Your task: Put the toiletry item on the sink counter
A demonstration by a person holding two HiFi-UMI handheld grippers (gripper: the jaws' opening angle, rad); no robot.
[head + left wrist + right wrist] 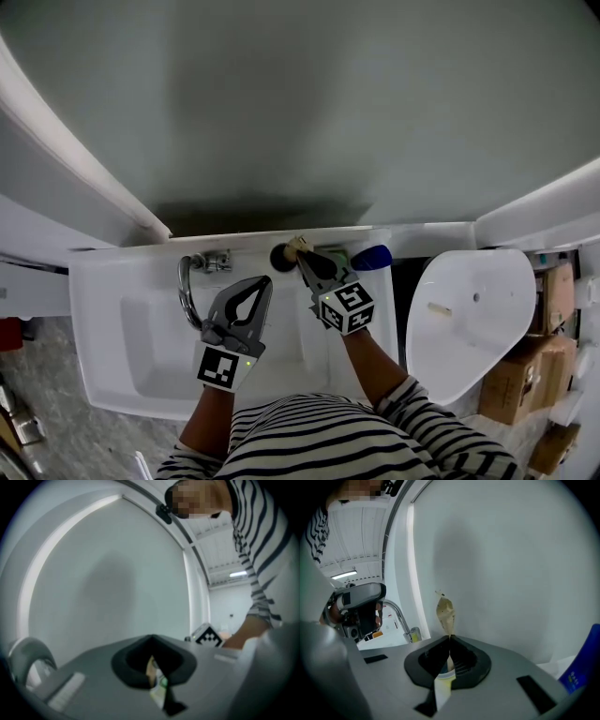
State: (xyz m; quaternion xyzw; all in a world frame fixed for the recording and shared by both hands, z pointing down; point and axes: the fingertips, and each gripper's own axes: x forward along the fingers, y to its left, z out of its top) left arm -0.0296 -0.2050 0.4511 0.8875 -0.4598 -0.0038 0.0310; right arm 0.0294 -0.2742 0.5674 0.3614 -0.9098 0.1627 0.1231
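A small tan sachet [445,612] stands up out of the tips of my right gripper [450,638], which is shut on its lower end. In the head view that right gripper [302,255] reaches the back ledge of the white sink [103,309], and the sachet [296,246] shows at its tip next to a dark round thing [280,257]. My left gripper [265,281] hovers over the basin beside the chrome faucet [190,281]. Its jaws are shut with nothing beyond their tips [151,637].
A blue bottle [373,257] lies on the ledge right of my right gripper, also at the right edge of the right gripper view [581,667]. A white toilet lid [469,309] and cardboard boxes [525,375] stand to the right. A grey wall rises behind the sink.
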